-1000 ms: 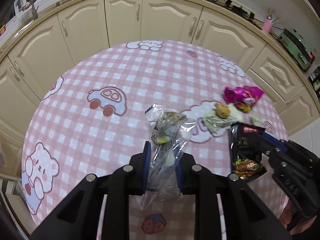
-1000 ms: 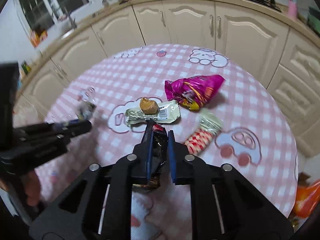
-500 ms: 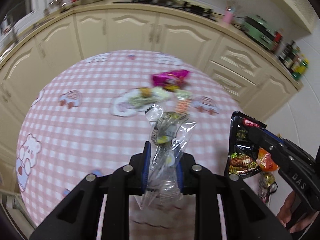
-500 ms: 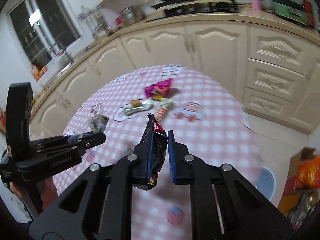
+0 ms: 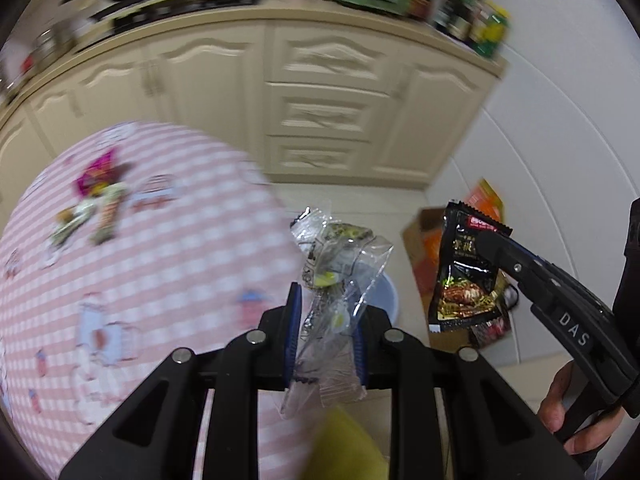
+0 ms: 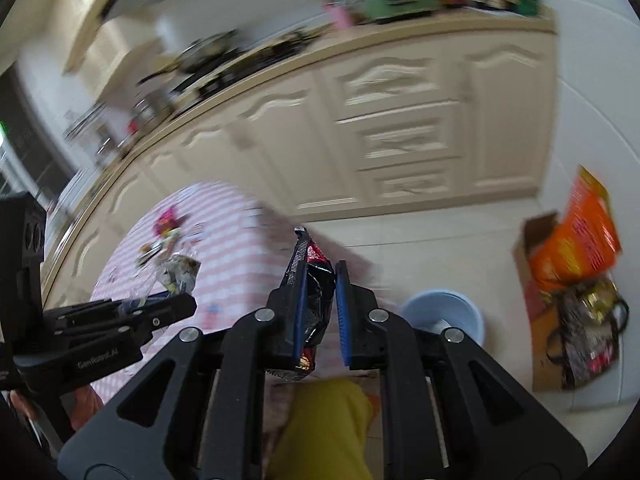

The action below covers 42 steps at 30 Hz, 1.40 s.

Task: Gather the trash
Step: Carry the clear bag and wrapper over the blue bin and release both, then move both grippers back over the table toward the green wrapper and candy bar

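Left hand-held gripper (image 5: 325,338): jaws closed on a crumpled clear wrapper (image 5: 334,280), which stands up between the blue pads and hangs a little below them. It is carried in the air past the edge of the tabletop (image 5: 132,264), roughly over the pale blue bin (image 6: 442,314) on the floor.

Right hand-held gripper (image 6: 320,316): jaws narrowed on a black snack packet (image 6: 314,280). The packet lies against the left pad; whether the right pad touches it cannot be told, as a slim gap shows there. It is also held in the air, to the right of the clear wrapper, with the bin just beside and below it.

Remaining trash on the tabletop: a magenta wrapper (image 5: 98,174) and a few blurred pieces near it, well apart from both grippers.

Surroundings: cream cabinets (image 5: 320,112), white tiled floor, a cardboard box (image 6: 536,280) with an orange bag by the wall, and something yellow low in both views, unclear.

Step in hand, as judged: dropping both pieces into the bin. To do it well, bring each gripper squarely above the bin mouth and low before opening, since light film drifts and may cling to a pad. Open fully, one side at a time, and check that the wrapper has fallen clear. The box stands near the bin; keep the releases off it.
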Motion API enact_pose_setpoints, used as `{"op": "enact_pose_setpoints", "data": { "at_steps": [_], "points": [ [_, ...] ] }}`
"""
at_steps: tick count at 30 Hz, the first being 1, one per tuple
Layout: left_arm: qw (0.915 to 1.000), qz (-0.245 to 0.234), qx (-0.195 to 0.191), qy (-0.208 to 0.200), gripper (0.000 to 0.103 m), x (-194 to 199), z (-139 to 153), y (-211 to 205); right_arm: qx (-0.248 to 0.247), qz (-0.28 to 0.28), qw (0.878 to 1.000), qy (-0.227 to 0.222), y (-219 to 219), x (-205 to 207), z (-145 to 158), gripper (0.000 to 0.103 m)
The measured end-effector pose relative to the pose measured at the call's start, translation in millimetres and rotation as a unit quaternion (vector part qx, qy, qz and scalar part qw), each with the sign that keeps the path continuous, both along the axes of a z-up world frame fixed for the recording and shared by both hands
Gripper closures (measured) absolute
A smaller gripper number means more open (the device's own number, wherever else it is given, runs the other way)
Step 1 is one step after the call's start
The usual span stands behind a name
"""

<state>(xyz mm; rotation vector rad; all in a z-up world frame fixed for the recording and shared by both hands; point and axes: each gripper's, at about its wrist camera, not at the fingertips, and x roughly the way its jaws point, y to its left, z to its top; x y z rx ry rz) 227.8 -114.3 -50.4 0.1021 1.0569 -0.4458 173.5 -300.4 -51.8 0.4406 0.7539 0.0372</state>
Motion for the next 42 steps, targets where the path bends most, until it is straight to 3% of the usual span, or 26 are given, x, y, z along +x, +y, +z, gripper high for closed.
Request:
{"op": "enact_pose_setpoints", "data": {
  "at_steps": [5, 14, 16, 18, 21, 26, 28, 29, 30, 42],
  "points": [
    [0.9979, -0.050, 0.023, 0.034, 0.080, -1, -26, -71, 0.004, -0.056, 0.998, 0.013, -49, -24, -16, 0.089],
    [0.9911, -0.074, 0.072, 0.084, 0.079, 13, -78, -139, 0.020, -0.110, 0.992, 0.054, -105, -36, -52, 0.089],
    [0.9885, -0.076, 0.102, 0.082, 0.072, 17, -90, -150, 0.021, -0.113, 0.991, 0.064, -109, -34, -59, 0.089],
    [0.9841, -0.068, 0.141, 0.085, 0.050, 21, -101, -157, 0.022, -0.115, 0.991, 0.072, -112, -31, -66, 0.089],
    [0.9842, -0.066, 0.128, 0.102, 0.049, 27, -107, -152, 0.026, -0.112, 0.990, 0.083, -112, -23, -75, 0.089],
    [0.9871, -0.046, 0.120, 0.095, 0.045, 34, -95, -131, 0.019, -0.082, 0.991, 0.100, -98, 4, -87, 0.085],
    [0.9886, -0.036, 0.112, 0.093, 0.043, 35, -89, -119, 0.000, -0.060, 0.994, 0.093, -85, 14, -81, 0.070],
    [0.9891, -0.031, 0.112, 0.090, 0.042, 35, -87, -116, -0.009, -0.067, 0.994, 0.089, -82, 14, -78, 0.042],
    [0.9895, -0.027, 0.111, 0.088, 0.042, 34, -84, -112, -0.017, -0.075, 0.994, 0.077, -79, 14, -73, 0.034],
    [0.9952, 0.011, 0.077, 0.060, 0.042, 26, -51, -59, -0.022, -0.041, 0.998, 0.048, -37, 11, -40, 0.034]
  ]
}}
